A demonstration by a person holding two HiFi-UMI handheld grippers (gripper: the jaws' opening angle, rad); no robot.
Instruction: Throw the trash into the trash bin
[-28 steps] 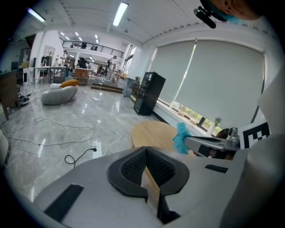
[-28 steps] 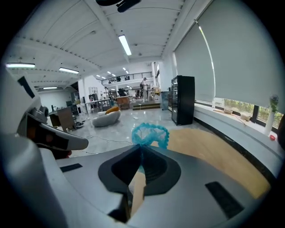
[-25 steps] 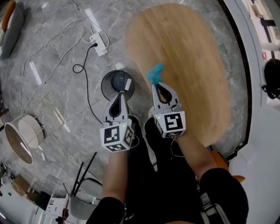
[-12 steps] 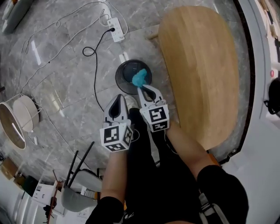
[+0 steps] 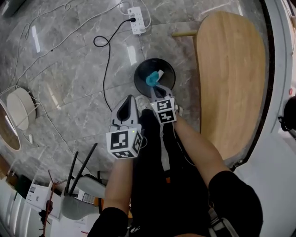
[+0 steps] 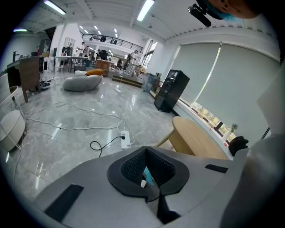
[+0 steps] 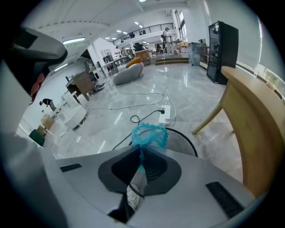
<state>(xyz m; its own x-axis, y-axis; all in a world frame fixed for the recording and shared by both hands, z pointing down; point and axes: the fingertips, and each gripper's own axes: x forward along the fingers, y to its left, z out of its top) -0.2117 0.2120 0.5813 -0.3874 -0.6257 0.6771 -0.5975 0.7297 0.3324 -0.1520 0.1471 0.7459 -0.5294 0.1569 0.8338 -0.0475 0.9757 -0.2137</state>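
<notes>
A crumpled blue piece of trash (image 5: 151,79) hangs over the mouth of the round black mesh trash bin (image 5: 167,68) on the floor. My right gripper (image 5: 154,87) is shut on it and points steeply down at the bin. In the right gripper view the blue trash (image 7: 149,135) sticks out past the shut right gripper (image 7: 141,150), with the bin (image 7: 180,141) just beyond. A white scrap (image 5: 160,73) lies inside the bin. My left gripper (image 5: 129,99) is shut with nothing in it, just left of the bin. The left gripper (image 6: 146,150) also shows shut in its own view.
A wooden table (image 5: 231,78) stands to the right of the bin, one leg (image 5: 184,34) near it. A white power strip (image 5: 137,14) and black cable (image 5: 107,55) lie on the grey marble floor behind. Black stand legs (image 5: 81,169) are at lower left.
Both grippers have left the table and come over to the bin. The right one has dropped lower with the blue trash, from over the table's edge to above the bin's mouth.
</notes>
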